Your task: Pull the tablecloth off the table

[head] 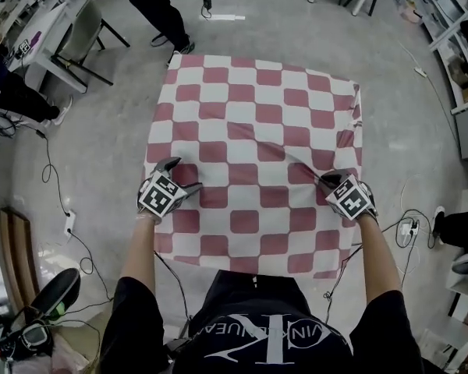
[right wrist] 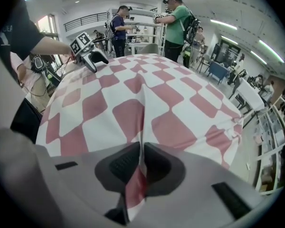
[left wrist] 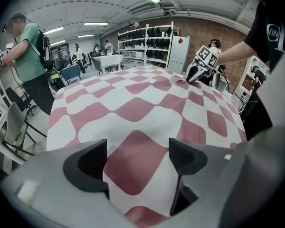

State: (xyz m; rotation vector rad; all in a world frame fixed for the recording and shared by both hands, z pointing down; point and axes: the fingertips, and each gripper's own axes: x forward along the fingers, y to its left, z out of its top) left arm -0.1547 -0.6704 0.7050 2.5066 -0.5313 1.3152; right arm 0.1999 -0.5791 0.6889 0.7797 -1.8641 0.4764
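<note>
— Red-and-white checked tablecloth (head: 253,123): which gripper has it?
— The right gripper (right wrist: 141,164). Its jaws are clenched on a raised fold, and a ridge of cloth runs ahead from the pinch.
— And the left gripper (left wrist: 138,161)?
— Its jaws are wide apart. The cloth lies flat beneath the gap, unpinched, and spreads ahead.

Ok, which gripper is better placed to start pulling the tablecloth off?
Right. The right gripper has its jaws pinched shut on a raised fold of the tablecloth, so it could likely pull at once. The left gripper sits over flat cloth with jaws apart and would have to close first.
</note>
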